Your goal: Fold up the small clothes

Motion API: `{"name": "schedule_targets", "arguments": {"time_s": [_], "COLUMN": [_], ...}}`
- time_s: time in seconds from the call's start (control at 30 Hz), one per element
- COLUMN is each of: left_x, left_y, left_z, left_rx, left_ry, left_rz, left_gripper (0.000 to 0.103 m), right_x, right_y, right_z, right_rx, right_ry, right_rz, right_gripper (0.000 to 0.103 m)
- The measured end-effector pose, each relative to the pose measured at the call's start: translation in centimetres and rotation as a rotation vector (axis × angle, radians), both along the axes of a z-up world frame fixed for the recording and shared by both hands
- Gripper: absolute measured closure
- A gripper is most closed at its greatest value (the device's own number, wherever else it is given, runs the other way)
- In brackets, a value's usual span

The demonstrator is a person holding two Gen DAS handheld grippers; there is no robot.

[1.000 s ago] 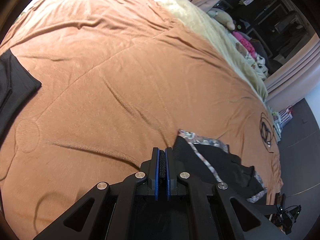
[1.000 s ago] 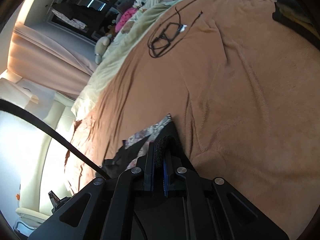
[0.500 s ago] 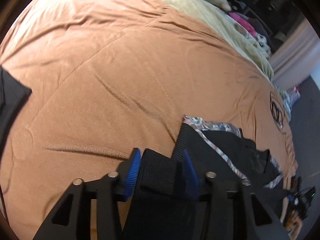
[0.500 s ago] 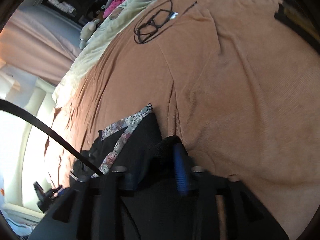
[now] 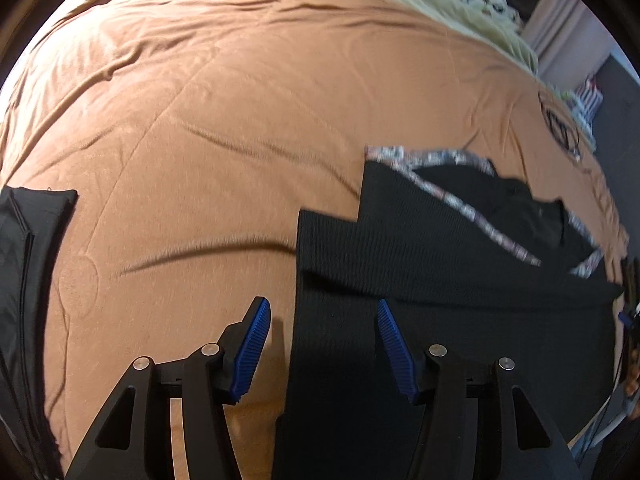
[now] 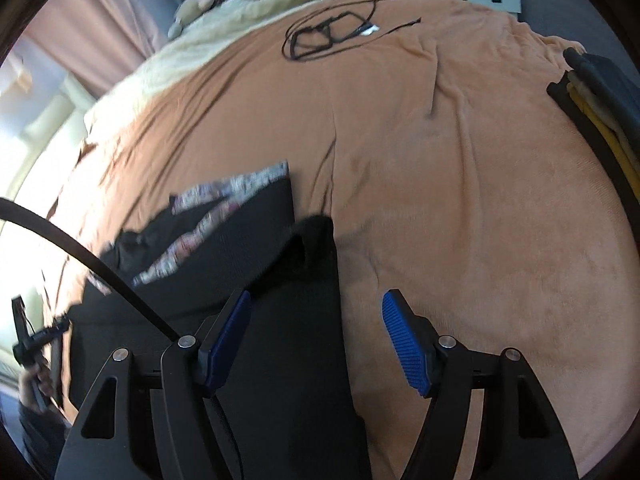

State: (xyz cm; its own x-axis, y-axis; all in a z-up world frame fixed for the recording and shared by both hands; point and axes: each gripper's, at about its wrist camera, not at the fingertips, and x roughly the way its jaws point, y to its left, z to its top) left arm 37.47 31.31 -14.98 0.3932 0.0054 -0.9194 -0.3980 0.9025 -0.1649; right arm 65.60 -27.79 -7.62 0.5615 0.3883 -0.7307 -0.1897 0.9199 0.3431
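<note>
Black rib-knit garment (image 5: 420,248), floral-trimmed, lies flat on the orange fleece bedspread (image 5: 224,112), long axis running lower-centre to upper right. Left gripper (image 5: 322,344) and right gripper (image 6: 316,340): blue ribbed fingers (image 5: 250,354) opening, released, straddling its edges.

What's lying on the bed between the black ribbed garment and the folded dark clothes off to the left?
Nothing: in the left wrist view, only bare orange blanket separates the black ribbed garment from the folded dark clothes.

Home bedroom (orange-blanketed bed (image 5: 240,100), curtains (image 6: 92,40))
</note>
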Motion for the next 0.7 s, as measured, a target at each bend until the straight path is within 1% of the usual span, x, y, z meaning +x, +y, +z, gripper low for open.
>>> {"name": "schedule_targets", "arguments": {"time_s": [0.17,0.27,0.3,0.43,0.57,0.7], "left_x": [0.4,1.2,1.4,3.0,4.8,6.5], "left_y": [-0.5,-0.5,-0.5,-0.2,0.1,0.6], "left_z": [-1.3,-2.4,-2.6,-2.9,-3.1,-3.1], "left_rx": [0.056,0.076,0.08,0.104,0.125,0.137], "left_ry": [0.073,0.104,0.104,0.096,0.088,0.075], "left_rz": [-0.044,-0.054,-0.054,-0.053,-0.055,-0.043], "left_gripper": [0.045,0.045,0.045,0.045,0.045,0.045], "right_x": [0.0,0.8,1.1,2.5,3.8,6.2], "right_y": [0.8,1.9,2.3,3.2,4.0,4.3], "right_z": [-0.2,-0.6,-0.7,-0.5,0.0,0.1], "right_rx": [-0.062,-0.127,-0.154,-0.208,-0.239,-0.248], "right_ry": [0.037,0.054,0.056,0.042,0.031,0.022], "right_rz": [0.036,0.056,0.058,0.056,0.057,0.054], "right_gripper": [0.036,0.036,0.036,0.036,0.036,0.036]}}
